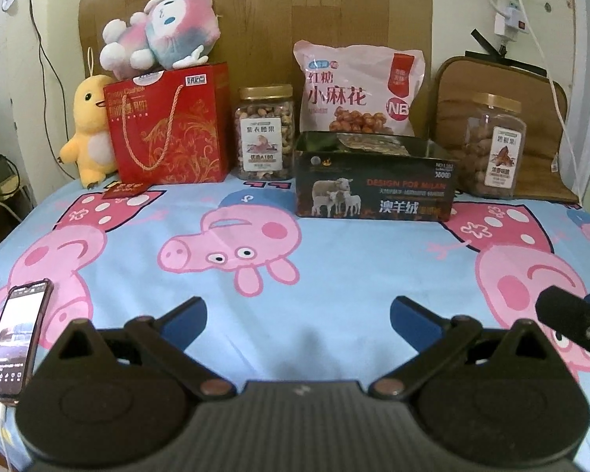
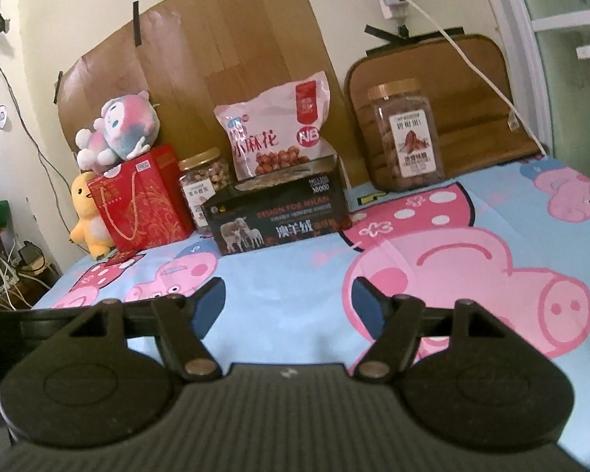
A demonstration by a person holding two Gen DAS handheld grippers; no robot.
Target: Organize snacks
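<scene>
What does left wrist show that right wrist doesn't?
Left wrist only: a phone lying on the sheet at its left edge, and the tip of the right gripper at its right edge.
Right wrist only: a green-tinted glass panel far right.
Both: red gift bag, small nut jar, pink snack bag, open black box, large nut jar, both plush toys. Left gripper open; right open too.

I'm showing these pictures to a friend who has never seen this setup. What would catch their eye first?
Probably the light blue sheet printed with big pink cartoon pigs, which fills the foreground. Next, the row of snacks at the back: a red gift bag with gold swirls on the left with a pink-and-grey plush toy on top, and a pink snack pouch standing behind an open black tin box showing sheep. Both black tools, left and right, hang open and empty.
</scene>
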